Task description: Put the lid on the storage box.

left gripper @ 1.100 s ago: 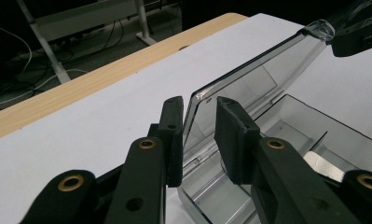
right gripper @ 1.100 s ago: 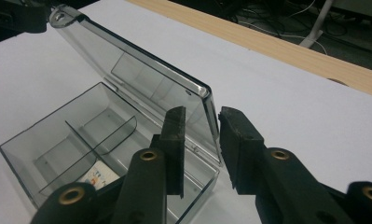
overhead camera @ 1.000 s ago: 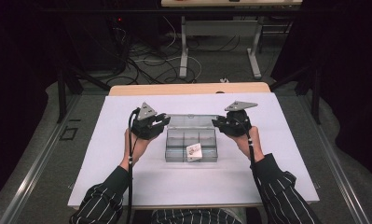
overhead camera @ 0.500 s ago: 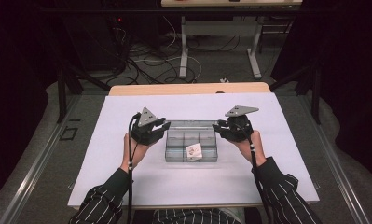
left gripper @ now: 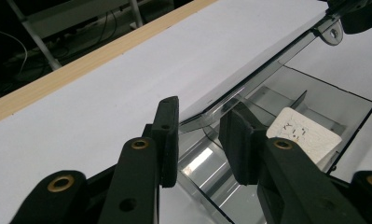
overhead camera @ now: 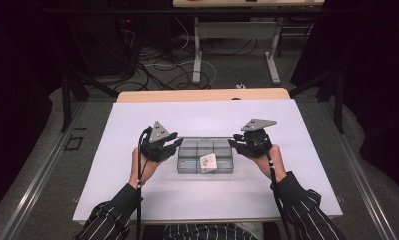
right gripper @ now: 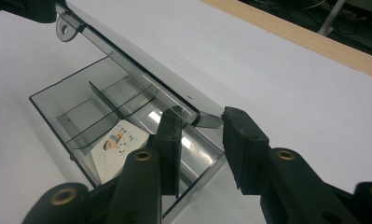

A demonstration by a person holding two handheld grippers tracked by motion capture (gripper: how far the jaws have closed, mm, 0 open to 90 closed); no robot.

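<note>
Two hand-held grippers at the ends of a clear plastic compartment box on a white table.

The white table (overhead camera: 137,200) carries a clear compartment box (overhead camera: 205,168) at its middle, its lid (left gripper: 267,70) raised and tilted. A small printed card (overhead camera: 208,161) lies in a front compartment; its drawing is too small to read. The left gripper (overhead camera: 173,145) and right gripper (overhead camera: 234,142) each have a lid corner tab between narrowly parted jaws. The left jaws have just been opening; whether any pads press the tabs is unclear. Striped sleeves are cut off below.
</note>
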